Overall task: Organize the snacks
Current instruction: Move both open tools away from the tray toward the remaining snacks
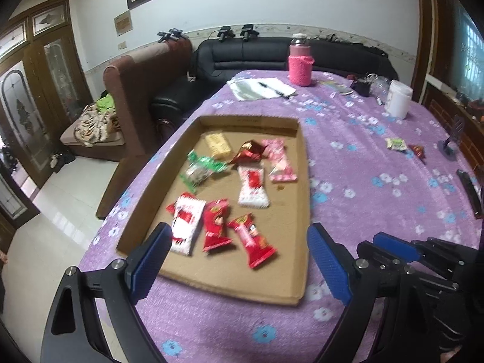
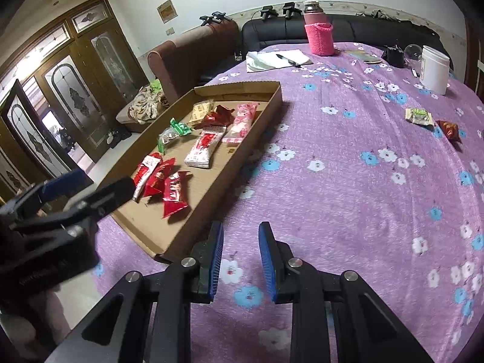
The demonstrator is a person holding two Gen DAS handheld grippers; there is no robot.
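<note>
Two snacks left out on the purple flowered worktop (image 2: 332,157): a green-and-cream packet (image 2: 419,117) and, just beside it on the far side, a dark red wrapper (image 2: 449,129). Both well off to the right and ahead of the right gripper (image 2: 241,260), far from the cardboard tray (image 2: 266,103) on the left where the other snacks already lie. Nearer by a clear margin to the right gripper than to the left gripper (image 1: 239,260), which hangs over the tray's near end with jaws spread wide and nothing between them. Right jaws drawn in to a narrow gap, empty, only tablecloth showing between the blue pads. Judged next: a reach forward and to the right for the green packet, the closer of the pair; jaws likely to need widening first. Packet roughly square, long axis hard to call at this size; red wrapper lying slantwise, pointed end toward the worktop's edge. In the tray, red packets (image 1: 239,236) nearest, a white-and-red bar (image 1: 252,189) mid-tray, a pink one (image 1: 279,160) and a yellow one (image 1: 218,145) farther back. Printing visible on several wrappers, but blurred and too small to read; no brand legible in either view.
</note>
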